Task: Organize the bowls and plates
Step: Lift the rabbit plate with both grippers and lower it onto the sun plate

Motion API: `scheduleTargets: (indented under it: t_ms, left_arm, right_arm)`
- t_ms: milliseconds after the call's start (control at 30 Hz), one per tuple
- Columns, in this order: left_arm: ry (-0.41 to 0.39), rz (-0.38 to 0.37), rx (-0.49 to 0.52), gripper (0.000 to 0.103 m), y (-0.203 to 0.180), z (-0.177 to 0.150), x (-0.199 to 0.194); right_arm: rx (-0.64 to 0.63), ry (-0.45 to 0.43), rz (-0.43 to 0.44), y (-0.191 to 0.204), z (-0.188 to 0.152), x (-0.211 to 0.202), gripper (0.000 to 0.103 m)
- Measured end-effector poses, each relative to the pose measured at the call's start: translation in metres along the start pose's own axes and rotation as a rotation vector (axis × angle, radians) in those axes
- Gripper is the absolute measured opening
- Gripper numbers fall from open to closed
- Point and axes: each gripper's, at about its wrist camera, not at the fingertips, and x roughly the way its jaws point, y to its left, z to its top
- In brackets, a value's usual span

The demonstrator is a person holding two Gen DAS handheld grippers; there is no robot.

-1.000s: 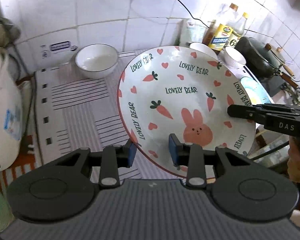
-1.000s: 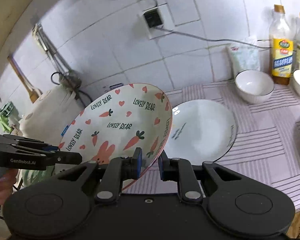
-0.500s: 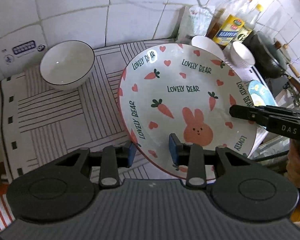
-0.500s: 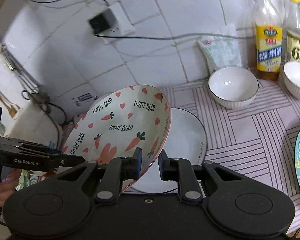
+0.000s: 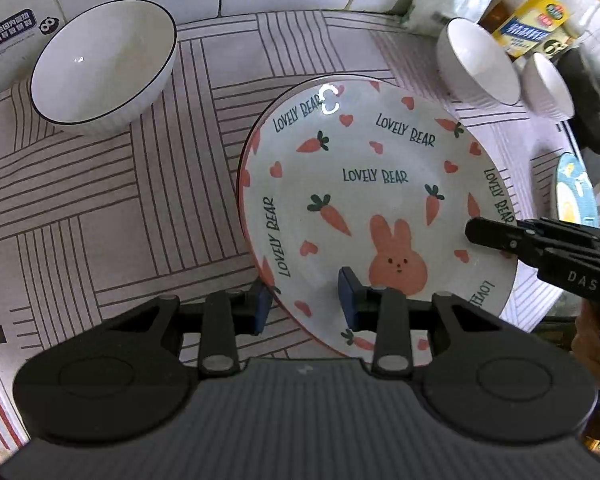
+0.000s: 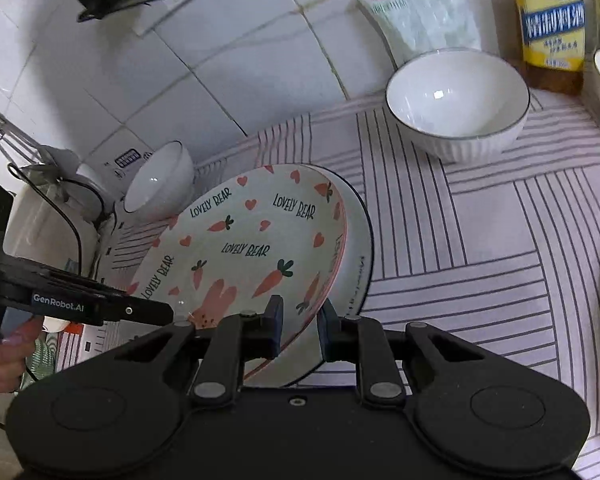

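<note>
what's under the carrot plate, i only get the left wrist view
observer: A white plate with a dark rim lies on the striped mat, directly beneath the carrot plate.
operator: is the carrot plate sitting flat on it
observer: No. In the right wrist view it looks tilted over the white plate, and I cannot tell whether their rims touch.
operator: does the right gripper actually have it
observer: Yes. The right gripper has one jaw on each side of the carrot plate's near rim, closed on it.
</note>
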Motion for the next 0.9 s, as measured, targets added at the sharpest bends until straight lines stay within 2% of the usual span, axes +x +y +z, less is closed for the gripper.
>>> scheduleTargets:
  t_ms: [167,333,467,633,733,900]
  left_arm:
    - [0.013,0.054,-0.036,0.040,-0.005,0.004,0.009]
    - [0.039,0.062,-0.104,0.040,0.000,0.011,0.016]
    - [0.045,0.082,-0.117,0.040,0.000,0.009,0.018]
    - [0.047,0.151,-0.088,0.040,-0.009,0.006,0.020]
    - [0.046,0.162,-0.078,0.040,-0.010,0.008,0.020]
    - [0.066,0.190,-0.069,0.038,-0.015,0.011,0.022]
  right_arm:
    - [-0.051,0.027,-0.019,0.005,0.004,0.012,0.023]
    - [-0.058,0.051,-0.031,0.005,0.009,0.016,0.023]
    - [-0.042,0.096,-0.056,0.009,0.014,0.021,0.023]
    - [0.014,0.079,-0.115,0.013,0.010,0.028,0.024]
    - [0.067,0.096,-0.140,0.014,0.014,0.027,0.024]
    - [-0.024,0.149,-0.260,0.044,0.017,0.027,0.031]
